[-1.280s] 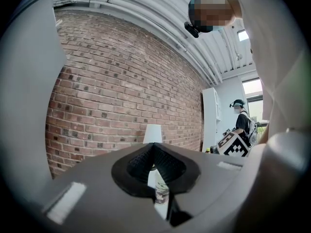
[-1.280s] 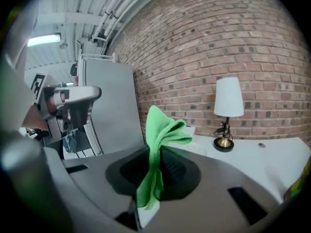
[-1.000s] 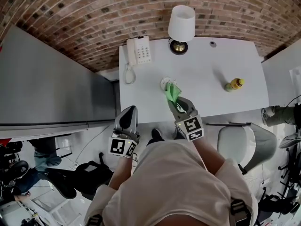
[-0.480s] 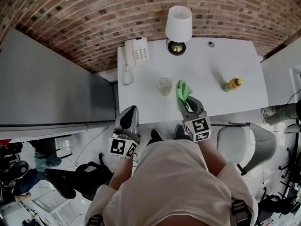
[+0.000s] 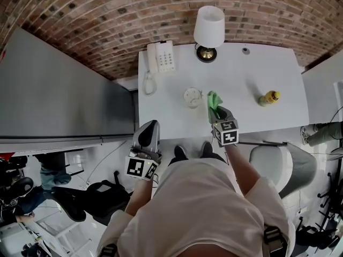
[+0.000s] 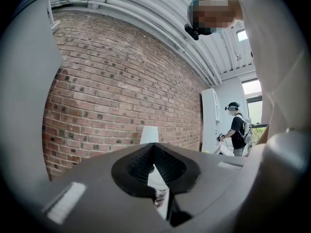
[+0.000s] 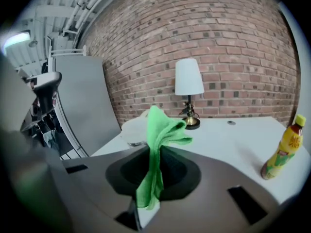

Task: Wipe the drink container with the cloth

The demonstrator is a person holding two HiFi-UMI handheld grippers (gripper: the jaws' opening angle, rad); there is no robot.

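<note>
The clear cup (image 5: 192, 97) stands upright on the tabletop (image 5: 241, 122), left of the middle and about halfway between the front edge and the back edge. I take it for the drink container, since it is the thing nearest the cloth (the yellow bottle (image 5: 268, 97), upright well off toward the right edge, could also fit the name).

The green cloth (image 5: 214, 99) is just beside the cup, on its right. The head view seems to show a sliver of tabletop between them, but the right gripper view has the cloth's folded tuft overlapping the cup's rim, so I cannot tell whether they touch.

The right tongs (image 5: 217, 111) are clamped on the cloth's lower part, its free end standing up past the jaw tips. They reach in over the front edge and point toward the back edge. So the cup lies to the left of these tongs and slightly ahead. The next wipe probably calls for a short sideways sweep to the left, not a reach forward.

The left tongs (image 5: 147, 135) hang off the table, below its front-left corner, jaws closed on nothing. The right side is plainly nearer.

At the back edge stand a lamp (image 5: 208, 28) and a telephone (image 5: 161, 58).
</note>
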